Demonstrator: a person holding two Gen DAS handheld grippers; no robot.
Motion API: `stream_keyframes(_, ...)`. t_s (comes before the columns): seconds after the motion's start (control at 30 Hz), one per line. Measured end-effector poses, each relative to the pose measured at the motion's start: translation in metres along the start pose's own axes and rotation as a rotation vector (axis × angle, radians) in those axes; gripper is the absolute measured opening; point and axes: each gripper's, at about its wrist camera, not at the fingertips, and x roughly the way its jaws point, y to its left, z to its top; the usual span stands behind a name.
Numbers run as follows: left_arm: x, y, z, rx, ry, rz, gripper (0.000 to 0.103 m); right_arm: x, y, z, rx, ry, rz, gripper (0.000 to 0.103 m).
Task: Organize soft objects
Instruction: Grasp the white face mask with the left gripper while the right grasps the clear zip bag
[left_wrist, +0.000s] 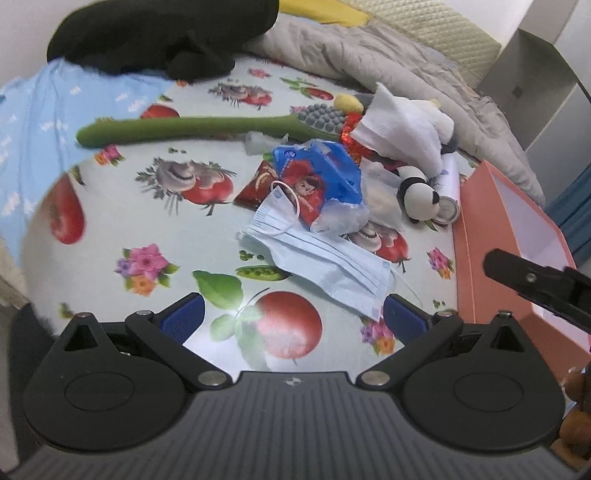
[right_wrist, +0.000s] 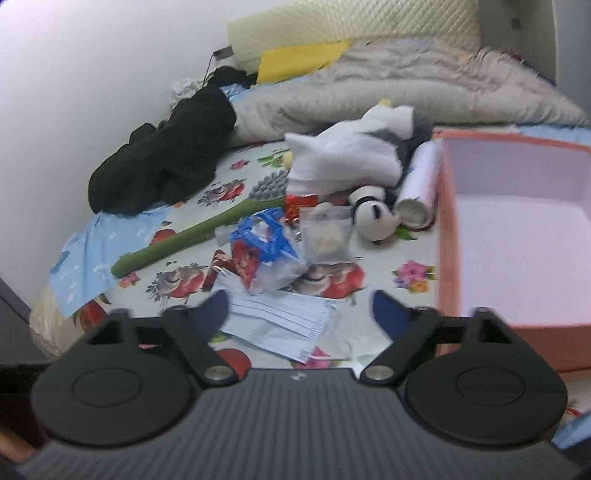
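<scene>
A pile of soft things lies on the fruit-print sheet (left_wrist: 122, 206): a light blue face mask (left_wrist: 325, 258) (right_wrist: 280, 321), a blue and red plastic bag (left_wrist: 317, 181) (right_wrist: 262, 251), a small panda plush (left_wrist: 417, 195) (right_wrist: 373, 218), a white and grey plush with white cloth (left_wrist: 410, 125) (right_wrist: 351, 158), and a green plush toothbrush (left_wrist: 192, 127) (right_wrist: 192, 236). An open, empty pink box (left_wrist: 476, 236) (right_wrist: 517, 236) stands to the right. My left gripper (left_wrist: 293, 317) is open above the sheet, just short of the mask. My right gripper (right_wrist: 301, 314) is open over the mask.
A black garment (left_wrist: 159, 37) (right_wrist: 166, 162) lies at the back left by the wall. A grey quilt (left_wrist: 388, 62) (right_wrist: 388, 92) and cream pillow (right_wrist: 351, 29) lie behind the pile. A white tube (right_wrist: 421, 181) lies beside the box. A clear packet (right_wrist: 325, 236) stands in the pile.
</scene>
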Motion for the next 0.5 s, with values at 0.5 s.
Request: stream_keyframes(0.5,0.084,0.012,0.013,-0.139,0.083,-0.140,0.092,0.106,-0.011,0.027,-0.001,0.037,-0.040,0.072)
